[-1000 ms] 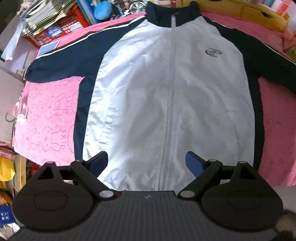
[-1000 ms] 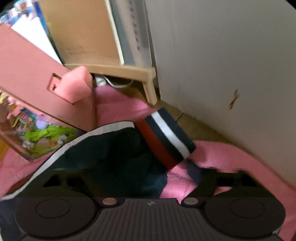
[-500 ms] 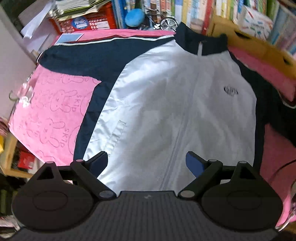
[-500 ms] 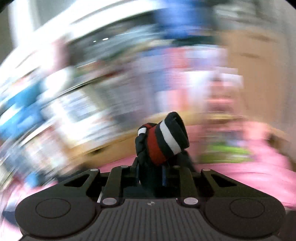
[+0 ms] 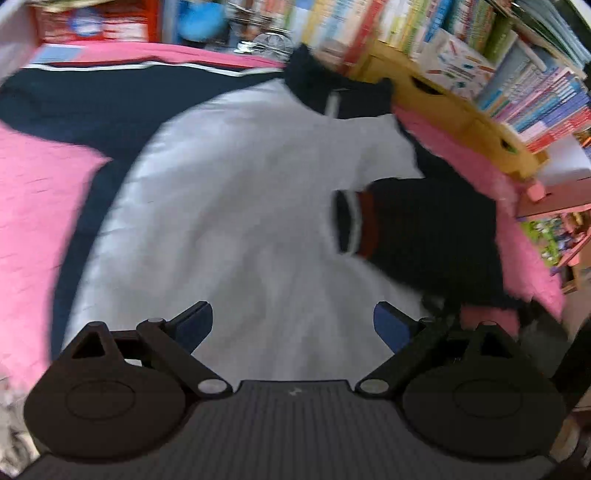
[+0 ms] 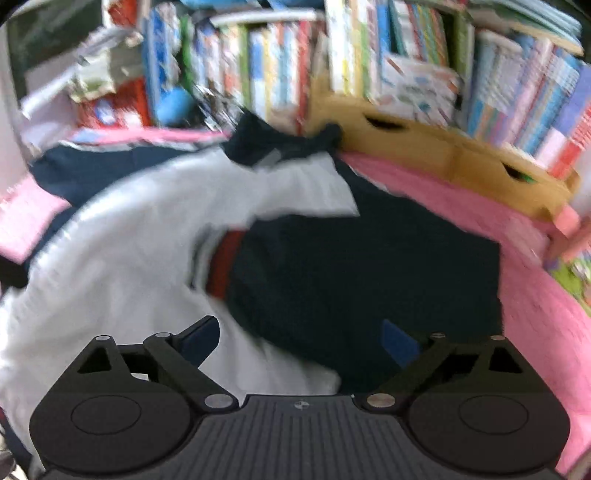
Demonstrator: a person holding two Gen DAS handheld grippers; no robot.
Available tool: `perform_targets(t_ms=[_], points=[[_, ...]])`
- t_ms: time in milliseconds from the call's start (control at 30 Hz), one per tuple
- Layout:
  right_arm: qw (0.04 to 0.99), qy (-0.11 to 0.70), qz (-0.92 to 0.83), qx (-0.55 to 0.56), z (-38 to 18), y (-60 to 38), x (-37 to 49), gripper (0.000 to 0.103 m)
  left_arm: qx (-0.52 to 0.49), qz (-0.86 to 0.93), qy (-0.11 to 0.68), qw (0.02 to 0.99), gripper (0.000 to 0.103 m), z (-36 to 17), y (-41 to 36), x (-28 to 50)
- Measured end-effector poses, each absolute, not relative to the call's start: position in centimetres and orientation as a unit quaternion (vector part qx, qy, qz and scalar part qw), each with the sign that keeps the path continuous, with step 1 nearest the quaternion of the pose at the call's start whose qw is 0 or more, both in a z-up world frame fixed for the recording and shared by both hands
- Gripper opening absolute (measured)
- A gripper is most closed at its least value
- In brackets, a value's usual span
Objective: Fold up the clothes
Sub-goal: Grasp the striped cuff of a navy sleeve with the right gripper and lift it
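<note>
A white and navy zip jacket [image 5: 240, 192] lies front up on a pink blanket [image 5: 33, 192]. Its right navy sleeve [image 5: 436, 229] is folded across the white chest, the striped cuff [image 5: 354, 225] pointing left. The left sleeve [image 5: 92, 103] still stretches out to the left. My left gripper [image 5: 291, 325] hovers open above the jacket's hem with nothing between its fingers. In the right wrist view the same folded sleeve [image 6: 351, 266] and its cuff [image 6: 218, 262] lie on the jacket [image 6: 110, 280], and my right gripper [image 6: 299, 336] stands open just above the sleeve, holding nothing.
A wooden shelf edge [image 5: 454, 107] and rows of books [image 5: 528, 99] run behind the blanket at the right. A red crate [image 5: 92, 22] with papers stands at the back left. The pink blanket [image 6: 535, 295] extends to the right of the jacket.
The right gripper, shut on the striped cuff half a second ago, has carried the sleeve over the chest, let it go and opened. The left gripper stayed open while its view swung right.
</note>
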State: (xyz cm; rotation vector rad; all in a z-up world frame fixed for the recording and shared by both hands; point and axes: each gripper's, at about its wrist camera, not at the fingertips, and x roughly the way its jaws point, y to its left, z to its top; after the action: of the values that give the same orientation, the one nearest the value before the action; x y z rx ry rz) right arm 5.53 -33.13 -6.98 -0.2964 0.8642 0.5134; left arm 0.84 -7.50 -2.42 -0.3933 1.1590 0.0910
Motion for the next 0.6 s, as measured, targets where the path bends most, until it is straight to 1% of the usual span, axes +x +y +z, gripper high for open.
perform_targets(t_ms=[33,67,133,167,200,333,367,433,467,500,533,600], points=[[0.865,0.421,0.232,-0.145,-7.5,-33.5,5.5,0.095,-0.202,0.030,0.538,0.818,0.093,-3.2,-7.6,1.8],[0.866,0.423,0.223,-0.149,-7.9,-33.8,5.2,0.095,-0.221,0.017,0.531,0.818,0.089,-4.0,-7.7,2.8],[0.870,0.418,0.208,-0.160,-8.4,-34.3,4.7,0.095,-0.258,-0.009,0.517,0.816,0.035,-5.6,-7.9,4.8],[0.875,0.408,0.200,-0.170,-8.5,-34.2,4.5,0.095,-0.263,-0.009,0.517,0.814,0.033,-6.2,-8.0,5.5],[0.882,0.390,0.195,-0.180,-8.4,-34.2,4.3,0.095,-0.267,-0.009,0.518,0.813,0.034,-6.7,-8.1,6.0],[0.905,0.317,0.187,-0.213,-7.9,-33.9,3.9,0.095,-0.283,-0.007,0.520,0.806,0.034,-8.8,-8.5,8.3],[0.905,0.312,0.193,-0.213,-8.1,-33.7,4.2,0.094,-0.286,-0.006,0.521,0.804,0.035,-9.4,-8.6,8.9],[0.898,0.326,0.211,-0.209,-8.7,-33.3,5.4,0.082,-0.291,-0.004,0.522,0.801,0.044,-10.2,-8.9,9.8],[0.888,0.346,0.222,-0.207,-9.2,-33.0,6.2,0.060,-0.295,-0.002,0.522,0.800,0.044,-10.4,-9.0,10.1],[0.878,0.366,0.233,-0.205,-9.8,-32.6,7.0,0.044,-0.301,-0.006,0.518,0.801,0.043,-10.6,-9.1,10.3],[0.869,0.383,0.239,-0.203,-10.4,-32.3,7.6,0.043,-0.307,-0.011,0.513,0.801,0.037,-10.7,-9.3,10.5],[0.862,0.400,0.237,-0.201,-11.3,-32.0,8.5,0.042,-0.311,-0.018,0.510,0.802,0.031,-11.0,-9.6,11.1]])
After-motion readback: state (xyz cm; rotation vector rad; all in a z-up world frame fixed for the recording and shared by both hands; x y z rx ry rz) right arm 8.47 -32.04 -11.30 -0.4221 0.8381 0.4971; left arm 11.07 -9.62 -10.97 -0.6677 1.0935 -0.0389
